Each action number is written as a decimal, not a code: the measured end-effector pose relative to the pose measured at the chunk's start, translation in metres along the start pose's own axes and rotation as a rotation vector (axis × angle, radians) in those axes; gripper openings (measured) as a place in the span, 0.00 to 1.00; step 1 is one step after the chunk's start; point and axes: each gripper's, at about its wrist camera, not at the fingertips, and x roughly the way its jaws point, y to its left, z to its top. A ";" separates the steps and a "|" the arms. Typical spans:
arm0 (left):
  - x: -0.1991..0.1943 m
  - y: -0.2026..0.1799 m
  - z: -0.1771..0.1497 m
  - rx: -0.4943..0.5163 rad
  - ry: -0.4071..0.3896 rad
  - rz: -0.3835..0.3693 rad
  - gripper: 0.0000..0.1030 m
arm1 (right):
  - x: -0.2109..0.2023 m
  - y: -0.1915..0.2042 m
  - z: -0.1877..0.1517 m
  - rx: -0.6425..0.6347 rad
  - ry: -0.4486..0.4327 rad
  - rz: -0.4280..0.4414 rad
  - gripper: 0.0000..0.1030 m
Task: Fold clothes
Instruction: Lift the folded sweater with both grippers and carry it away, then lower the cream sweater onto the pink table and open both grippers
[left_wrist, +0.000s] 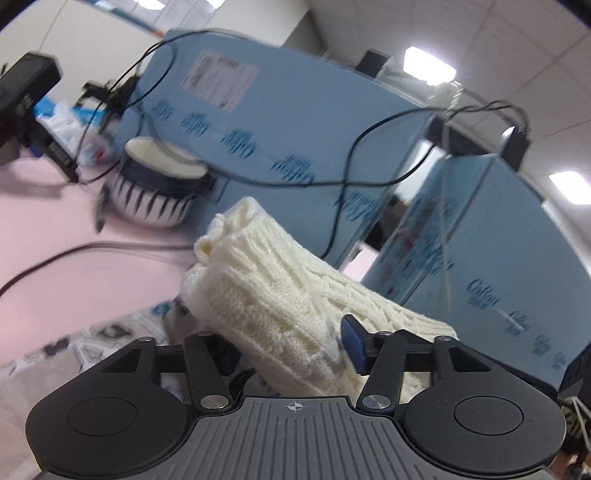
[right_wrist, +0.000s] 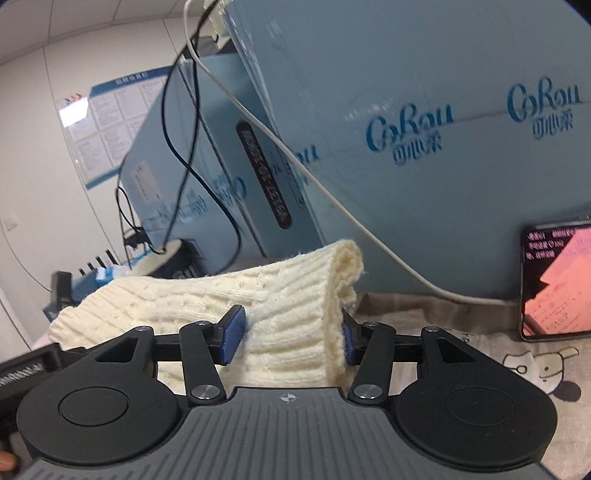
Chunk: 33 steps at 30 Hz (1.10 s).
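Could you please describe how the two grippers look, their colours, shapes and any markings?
The left gripper and right gripper look alike: black linkage arms with silver rivets, two round black discs, a ribbed grey base bearing a small white crosshair mark, and blue pads on the fingers.

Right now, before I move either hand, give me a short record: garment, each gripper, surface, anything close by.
garment: cream knit sweater, folded into a thick bundle
right gripper: both blue pads pressed on the bundle's end
left gripper: sweater between the fingers, one pad hidden, grip unclear
surface: pink table, printed cloth under the right side
nearby: striped bowl, lit phone, blue cartons, black cable
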 end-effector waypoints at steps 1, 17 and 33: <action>-0.002 0.000 0.000 -0.014 0.003 0.012 0.72 | 0.003 -0.003 -0.001 0.007 0.015 -0.008 0.49; 0.008 -0.007 -0.007 0.203 0.002 0.396 1.00 | 0.014 0.008 -0.003 -0.079 0.061 -0.144 0.82; -0.070 -0.036 -0.002 0.195 -0.385 0.193 1.00 | -0.062 0.055 -0.004 -0.166 -0.003 -0.078 0.98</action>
